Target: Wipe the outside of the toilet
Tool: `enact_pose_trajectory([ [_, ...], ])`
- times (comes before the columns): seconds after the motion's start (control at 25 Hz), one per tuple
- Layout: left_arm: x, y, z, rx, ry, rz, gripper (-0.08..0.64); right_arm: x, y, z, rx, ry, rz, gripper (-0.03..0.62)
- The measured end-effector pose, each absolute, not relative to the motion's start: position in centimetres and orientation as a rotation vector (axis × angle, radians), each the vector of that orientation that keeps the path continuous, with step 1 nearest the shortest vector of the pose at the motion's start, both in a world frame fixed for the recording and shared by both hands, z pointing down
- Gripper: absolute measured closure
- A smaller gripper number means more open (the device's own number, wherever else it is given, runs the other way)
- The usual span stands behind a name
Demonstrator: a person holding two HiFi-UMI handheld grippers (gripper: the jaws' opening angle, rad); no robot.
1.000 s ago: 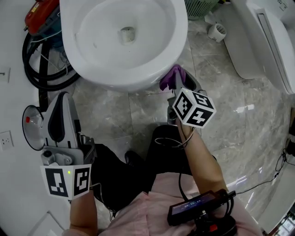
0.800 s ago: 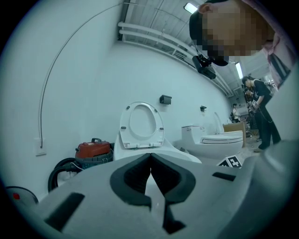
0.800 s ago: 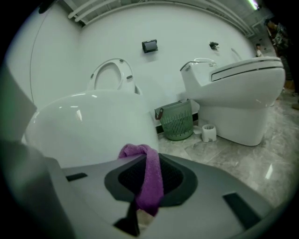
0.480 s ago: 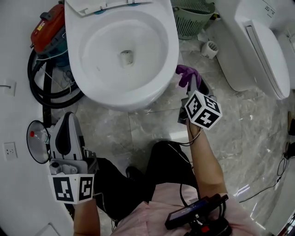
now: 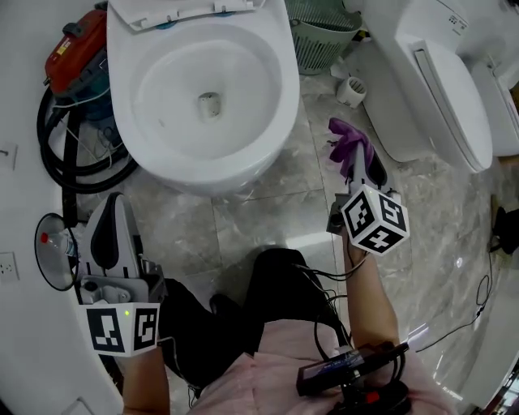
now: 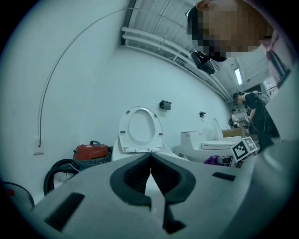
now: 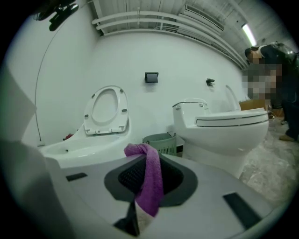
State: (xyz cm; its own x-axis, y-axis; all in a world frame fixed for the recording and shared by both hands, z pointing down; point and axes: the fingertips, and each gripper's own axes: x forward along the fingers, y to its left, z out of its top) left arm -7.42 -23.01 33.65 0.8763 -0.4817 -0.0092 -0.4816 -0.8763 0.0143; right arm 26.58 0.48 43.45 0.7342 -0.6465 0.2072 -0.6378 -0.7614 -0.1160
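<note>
Grey marbled floor tiles (image 5: 243, 215) and plain white walls surround the work. The right gripper (image 7: 148, 161) has its jaws clamped on a purple cloth (image 5: 345, 134), which bunches over the top of the dark pads and hangs down between them in a loose fold. In the head view this gripper is held out over the floor, its marker cube nearest the person and the cloth at its far tip. The cloth is not touching anything else; it sits beside the right flank of the toilet (image 5: 285, 81), in the gap between that bowl and a second toilet (image 5: 442, 97) with its lid down further right. The left gripper (image 6: 150, 158) has its jaws together with nothing between them; it is held low at the person's left, pointing towards the front left of the bowl but well apart from it. The open toilet's seat (image 5: 162, 12) stands raised against the back. A green basket (image 5: 320, 36) stands on the floor behind the cloth, between the two toilets. Left of the bowl lie a red vacuum cleaner (image 5: 77, 44) and a coiled black hose (image 5: 53, 150), close against the toilet's side.
</note>
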Motion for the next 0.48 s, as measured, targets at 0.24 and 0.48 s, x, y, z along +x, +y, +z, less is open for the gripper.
enact_pose_trajectory([
  [0.24,-8.3,-23.3,33.2,3.027,-0.788,-0.05,0.552,22.3,0.9,43.7,-2.865,1.158,-0.413,0.529],
  [0.48,-9.7,-23.5,33.4,3.02,-0.814,-0.061,0.552,14.9,-0.6,46.4,-2.755,1.351,-0.533,0.529],
])
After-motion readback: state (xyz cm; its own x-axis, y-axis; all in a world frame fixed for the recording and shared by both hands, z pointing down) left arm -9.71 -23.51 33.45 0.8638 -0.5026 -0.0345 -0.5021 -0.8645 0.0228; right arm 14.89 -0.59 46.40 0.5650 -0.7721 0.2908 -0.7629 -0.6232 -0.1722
